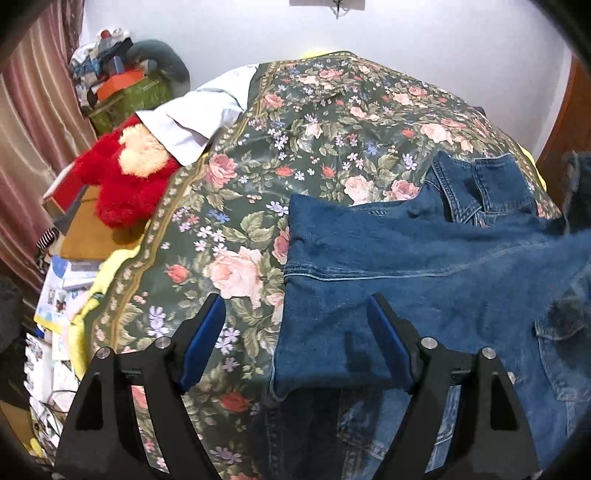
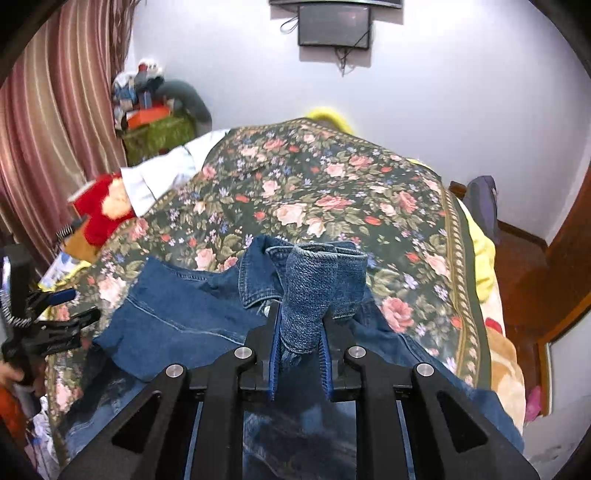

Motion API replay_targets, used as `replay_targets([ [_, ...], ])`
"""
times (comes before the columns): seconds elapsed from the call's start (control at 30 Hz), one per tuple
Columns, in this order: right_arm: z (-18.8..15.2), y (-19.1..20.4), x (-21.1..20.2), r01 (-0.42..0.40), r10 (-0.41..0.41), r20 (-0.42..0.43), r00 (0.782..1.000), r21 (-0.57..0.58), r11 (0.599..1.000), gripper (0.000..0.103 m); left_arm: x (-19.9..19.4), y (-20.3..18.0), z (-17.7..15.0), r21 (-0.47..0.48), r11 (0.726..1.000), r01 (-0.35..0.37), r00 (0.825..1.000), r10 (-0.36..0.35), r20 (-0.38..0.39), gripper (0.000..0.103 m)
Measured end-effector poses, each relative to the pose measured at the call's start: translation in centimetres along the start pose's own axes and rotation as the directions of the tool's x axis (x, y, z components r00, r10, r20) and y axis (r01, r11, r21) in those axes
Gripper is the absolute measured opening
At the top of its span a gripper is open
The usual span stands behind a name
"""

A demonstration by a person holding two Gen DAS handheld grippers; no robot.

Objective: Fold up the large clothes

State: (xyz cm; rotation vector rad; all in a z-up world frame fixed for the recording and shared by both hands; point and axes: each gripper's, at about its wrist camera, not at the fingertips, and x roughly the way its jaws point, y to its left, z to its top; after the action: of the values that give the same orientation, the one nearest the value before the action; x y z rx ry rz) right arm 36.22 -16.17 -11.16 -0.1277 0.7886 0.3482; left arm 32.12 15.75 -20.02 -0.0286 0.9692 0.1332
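1. A floral bedspread (image 1: pixel 325 122), dark green with pink roses, covers the bed.
2. A pale blue folded cloth (image 1: pixel 195 118) lies on the bedspread's far left corner.
3. A red plush toy (image 1: pixel 125 173) sits just beside the bedspread's left edge, touching that cloth.
4. A striped pink curtain (image 2: pixel 55 110) hangs well left of the bedspread.
5. A dark screen (image 2: pixel 334 24) is mounted on the white wall beyond the bedspread.
6. Yellow bedding (image 2: pixel 480 254) shows at the bedspread's right edge.
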Motion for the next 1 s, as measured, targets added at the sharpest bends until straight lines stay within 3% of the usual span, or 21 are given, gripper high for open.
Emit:
replay_targets([
  [0.13,-1.9,-2.0,-1.5,0.015,-0.015,0.006,1.000,0.027,1.000,0.015,2.9,-0.6,-0.8,-0.020,1.000,-0.007,0.996,0.005,-0.086,0.079],
  [0.3,-5.4,-5.4,-0.3,0.070,-0.064,-0.097,0.993,0.066,0.995,0.015,6.8,-2.0,-3.3,0.023,1.000,-0.019,0.979,0.024,-0.202,0.079],
  [0.5,-9.4,-7.7,1.2,0.058,-0.042,-0.220,0.975,0.070,0.996,0.017,7.3,-2.8,-4.6,0.072,0.995,-0.066,0.982,0.078,-0.173,0.090],
  [0.63,-10.5,-8.0,1.1,0.071,-0.055,-0.259,0.964,0.053,0.996,0.032,7.3,-2.4,-4.7,0.061,0.997,-0.055,0.983,0.065,-0.173,0.090],
  [0.8,-11.1,-9.4,-0.5,0.194,-0.180,-0.229,0.957,0.039,0.980,0.077,6.9,-2.1,-4.9,0.101,0.992,-0.078,0.982,0.094,-0.163,0.091],
  [0.9,-10.8,-10.2,-2.2,0.227,-0.212,-0.197,0.957,0.054,0.972,0.081,6.1,-1.8,-4.0,0.096,0.993,-0.064,0.983,0.080,-0.163,0.090],
  [1.0,-9.8,-10.8,-3.7,0.245,-0.235,-0.159,0.959,0.044,0.969,0.081,4.5,-1.8,-2.0,0.123,0.990,-0.062,0.993,0.074,-0.096,0.090],
])
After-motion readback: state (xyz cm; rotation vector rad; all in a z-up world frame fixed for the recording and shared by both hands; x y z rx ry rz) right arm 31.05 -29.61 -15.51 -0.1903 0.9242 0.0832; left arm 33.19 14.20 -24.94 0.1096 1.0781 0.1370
